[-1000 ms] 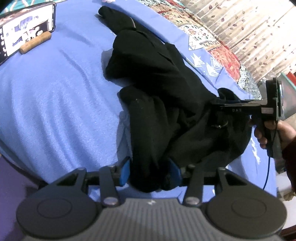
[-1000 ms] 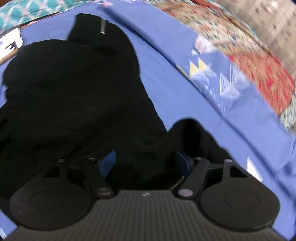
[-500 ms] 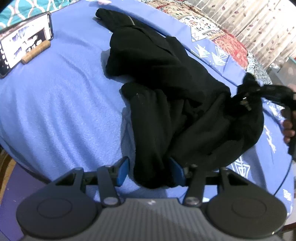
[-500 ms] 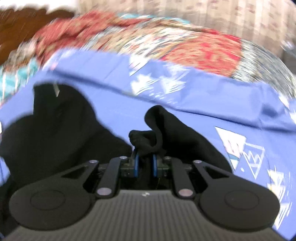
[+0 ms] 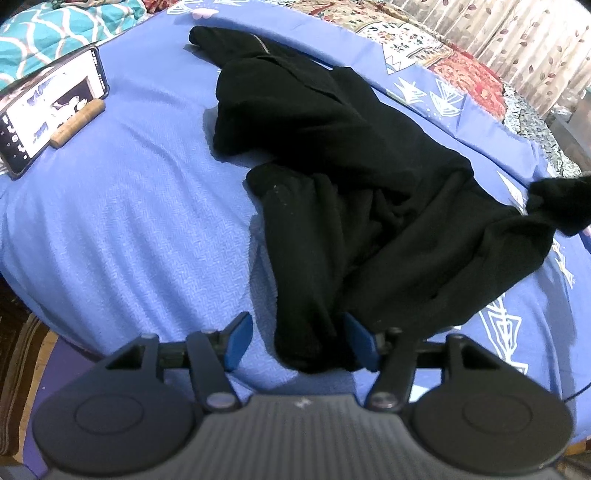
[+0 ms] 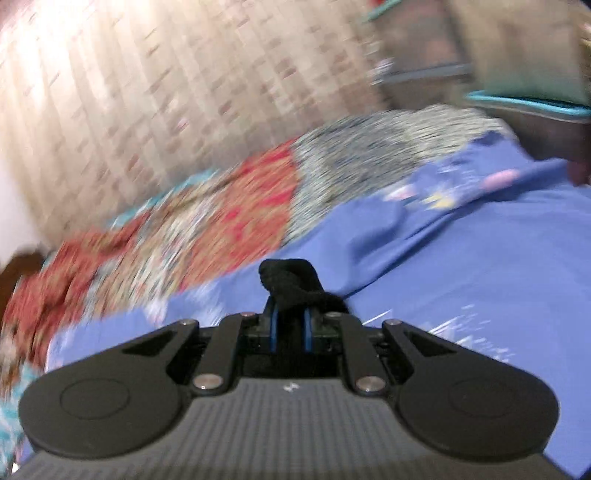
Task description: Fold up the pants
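Black pants (image 5: pixel 351 177) lie crumpled on a blue bedsheet (image 5: pixel 129 229), running from the far middle to the near edge. My left gripper (image 5: pixel 299 343) is open, its blue pads on either side of a near end of the pants. My right gripper (image 6: pixel 290 326) is shut on a bunch of black pants fabric (image 6: pixel 291 282). In the left wrist view that pinched corner (image 5: pixel 557 203) is pulled out to the right edge. The right wrist view is blurred.
A phone (image 5: pixel 48 110) with a lit screen leans on a cork roller (image 5: pixel 77 123) at the far left of the bed. A patterned quilt (image 5: pixel 461 62) and a curtain (image 5: pixel 517 33) lie beyond the sheet. The bed's near edge drops to the floor at left.
My right gripper closed on a corner of the pants and pulled it out to the right, swinging away from the pile. The left gripper stayed open at the near end.
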